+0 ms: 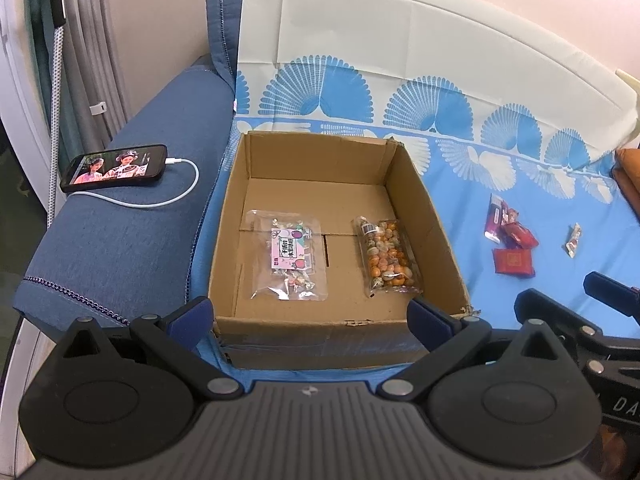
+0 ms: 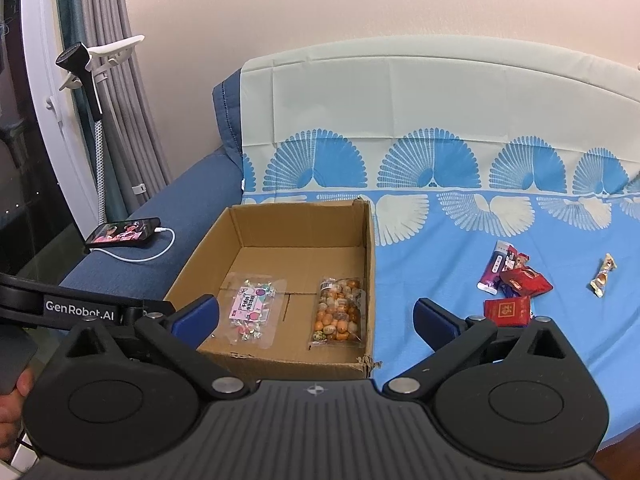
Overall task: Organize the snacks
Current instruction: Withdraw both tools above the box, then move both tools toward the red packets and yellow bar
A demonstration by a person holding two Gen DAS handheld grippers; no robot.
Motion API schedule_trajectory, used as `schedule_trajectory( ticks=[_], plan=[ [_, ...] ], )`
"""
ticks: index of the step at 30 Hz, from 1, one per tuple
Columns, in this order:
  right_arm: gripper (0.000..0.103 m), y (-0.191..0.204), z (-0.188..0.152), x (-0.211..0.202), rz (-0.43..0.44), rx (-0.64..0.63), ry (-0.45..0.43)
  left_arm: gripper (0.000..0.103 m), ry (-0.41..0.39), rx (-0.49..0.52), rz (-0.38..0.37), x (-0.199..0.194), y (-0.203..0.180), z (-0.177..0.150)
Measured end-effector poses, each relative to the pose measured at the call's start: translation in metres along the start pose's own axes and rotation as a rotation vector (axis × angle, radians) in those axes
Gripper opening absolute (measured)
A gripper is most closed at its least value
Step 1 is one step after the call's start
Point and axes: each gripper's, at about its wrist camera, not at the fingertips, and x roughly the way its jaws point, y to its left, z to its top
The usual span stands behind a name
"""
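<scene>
1. Your left gripper [image 1: 310,312] hangs spread wide and empty before the cardboard box [image 1: 348,328], which holds two clear bags.
2. Your right gripper [image 2: 316,316] is equally spread, empty.
3. The red packets [image 2: 508,286] lie right of the box: light, crinkly, likely slippery. Pinch the edges.

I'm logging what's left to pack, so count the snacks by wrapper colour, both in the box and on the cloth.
Clear bags, in the box: 2
Red packets: 2
Purple-and-white packet: 1
Gold-and-white sweet: 1
Total: 6 clearly seen; the pile may hide more.
</scene>
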Motion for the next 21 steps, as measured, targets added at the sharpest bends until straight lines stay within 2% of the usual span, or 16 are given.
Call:
schedule_trajectory(
  ticks=[21],
  plan=[
    [0.103, -0.026, 0.0, 0.003, -0.002, 0.072, -0.017, 0.103, 0.005, 0.043, 0.019, 0.007, -0.022, 0.014]
  ],
)
